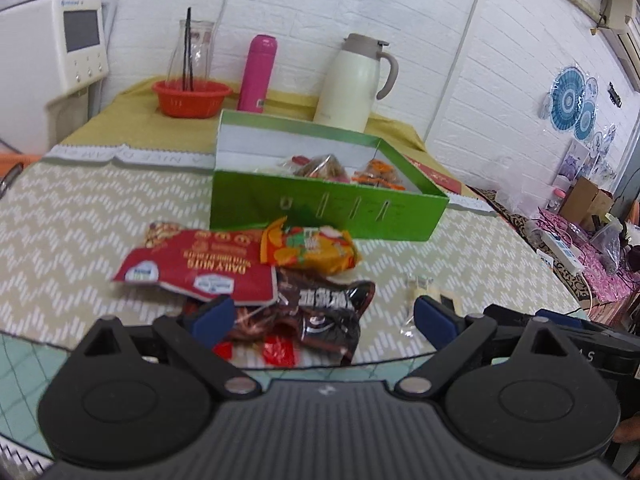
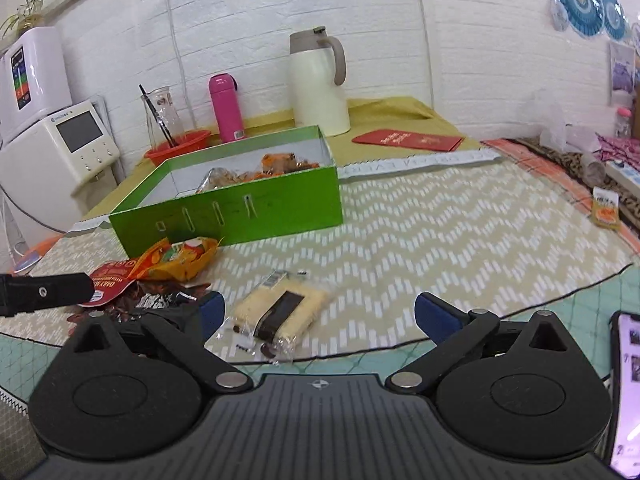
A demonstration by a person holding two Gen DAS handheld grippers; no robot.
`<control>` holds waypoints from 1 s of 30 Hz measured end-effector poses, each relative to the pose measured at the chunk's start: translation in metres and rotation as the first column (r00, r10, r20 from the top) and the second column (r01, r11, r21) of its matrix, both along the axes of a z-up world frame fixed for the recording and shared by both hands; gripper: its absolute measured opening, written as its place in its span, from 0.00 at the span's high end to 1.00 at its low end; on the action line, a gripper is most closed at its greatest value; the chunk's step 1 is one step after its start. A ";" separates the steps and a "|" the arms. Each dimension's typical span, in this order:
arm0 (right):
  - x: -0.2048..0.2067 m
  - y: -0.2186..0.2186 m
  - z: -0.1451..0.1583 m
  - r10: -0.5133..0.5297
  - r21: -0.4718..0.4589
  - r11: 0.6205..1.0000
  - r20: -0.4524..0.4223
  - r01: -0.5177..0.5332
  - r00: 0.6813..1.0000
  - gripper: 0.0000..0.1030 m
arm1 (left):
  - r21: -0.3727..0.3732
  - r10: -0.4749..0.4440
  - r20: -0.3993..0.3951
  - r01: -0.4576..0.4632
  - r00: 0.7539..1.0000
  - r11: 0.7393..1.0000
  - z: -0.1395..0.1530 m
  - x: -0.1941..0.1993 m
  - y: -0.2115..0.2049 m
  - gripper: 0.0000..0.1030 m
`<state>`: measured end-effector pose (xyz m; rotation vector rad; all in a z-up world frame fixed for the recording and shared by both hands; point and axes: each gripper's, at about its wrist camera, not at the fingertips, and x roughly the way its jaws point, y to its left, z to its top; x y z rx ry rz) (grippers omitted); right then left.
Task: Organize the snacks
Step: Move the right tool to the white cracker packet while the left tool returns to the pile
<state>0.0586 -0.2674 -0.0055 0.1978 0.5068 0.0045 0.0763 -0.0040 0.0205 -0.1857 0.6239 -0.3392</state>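
Note:
An open green box (image 1: pixel 320 210) (image 2: pixel 240 212) stands mid-table with several wrapped snacks inside. In front of it lie a red Daily Nuts pack (image 1: pixel 200 266) (image 2: pixel 110 282), an orange snack pack (image 1: pixel 310 250) (image 2: pixel 180 260) and a dark brown pack (image 1: pixel 324 316). My left gripper (image 1: pixel 324 316) is open, with the dark pack between its fingers. My right gripper (image 2: pixel 320 314) is open over a clear-wrapped pale yellow snack (image 2: pixel 276 310), which shows partly in the left wrist view (image 1: pixel 424 286).
A red basket (image 1: pixel 191 98), a glass carafe (image 1: pixel 192 54), a pink flask (image 1: pixel 258 74) and a cream jug (image 1: pixel 354 82) stand at the back. A red envelope (image 2: pixel 408 140) and a small yellow packet (image 2: pixel 606 208) lie right. A phone (image 2: pixel 626 400) is at the near right edge.

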 end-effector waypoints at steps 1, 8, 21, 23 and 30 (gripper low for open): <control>0.001 0.000 -0.003 0.008 0.018 1.000 -0.007 -0.008 1.000 0.00 | -0.005 0.010 -0.011 -0.010 1.000 1.000 -0.005 -0.004 0.003 0.08; 0.035 0.022 -0.011 -0.016 0.071 0.997 -0.098 0.023 0.995 0.00 | -0.041 0.053 -0.068 -0.056 0.996 0.998 -0.019 -0.017 0.021 0.08; 0.003 0.014 -0.022 0.144 -0.148 0.976 -0.102 -0.158 0.984 0.00 | -0.048 -0.017 -0.081 0.013 0.997 0.999 -0.020 -0.018 0.007 0.08; -0.009 0.001 -0.023 0.128 -0.140 0.980 -0.101 -0.141 0.987 0.00 | -0.046 -0.033 -0.085 0.029 0.996 0.999 -0.020 -0.017 0.000 0.08; -0.026 -0.011 -0.017 0.156 -0.084 0.984 -0.045 -0.159 0.987 0.00 | -0.030 -0.074 -0.086 0.072 0.994 0.997 -0.019 -0.017 -0.016 0.08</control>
